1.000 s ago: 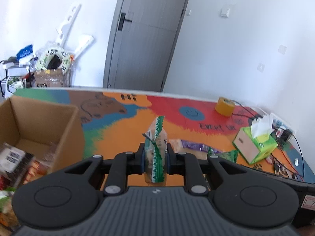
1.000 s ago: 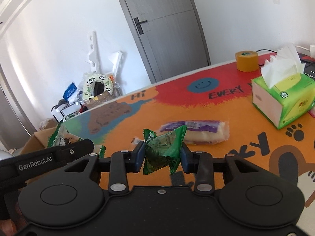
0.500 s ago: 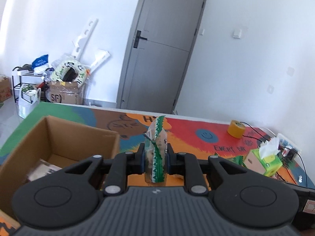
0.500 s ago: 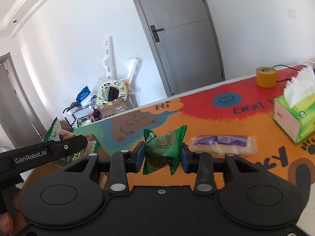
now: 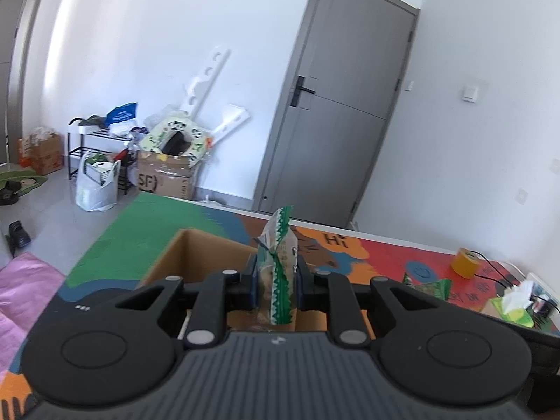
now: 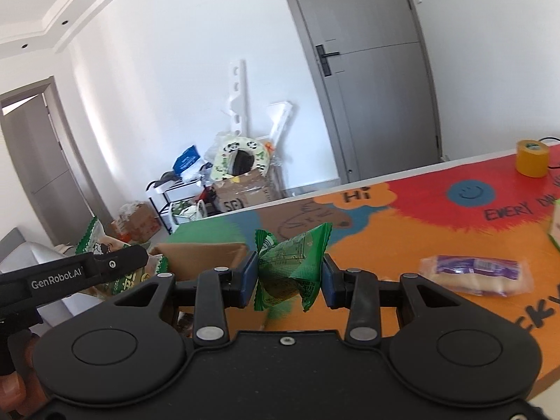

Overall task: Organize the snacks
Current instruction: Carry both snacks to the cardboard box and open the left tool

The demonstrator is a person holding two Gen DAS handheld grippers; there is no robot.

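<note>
My left gripper [image 5: 276,285] is shut on a clear snack bag with a green zigzag edge [image 5: 278,262], held upright over the open cardboard box [image 5: 210,255]. My right gripper [image 6: 288,273] is shut on a small green snack packet [image 6: 292,267], with the box's rim [image 6: 203,250] just behind it to the left. The left gripper's body [image 6: 87,269] with its bag crosses the left side of the right wrist view. A purple-wrapped snack [image 6: 476,274] lies on the colourful table mat [image 6: 402,231] to the right. The green packet [image 5: 430,285] also shows at the right of the left wrist view.
A roll of yellow tape [image 6: 532,157] stands at the table's far side. A green tissue box [image 5: 512,309] and cables lie at the right end. Beyond the table are a grey door [image 5: 336,133], a cluttered rack and boxes [image 5: 164,171] on the floor.
Both grippers have swung left and risen, each keeping its snack. The box has come from the left edge to directly under the left gripper; the tissue box has slid out to the right.
</note>
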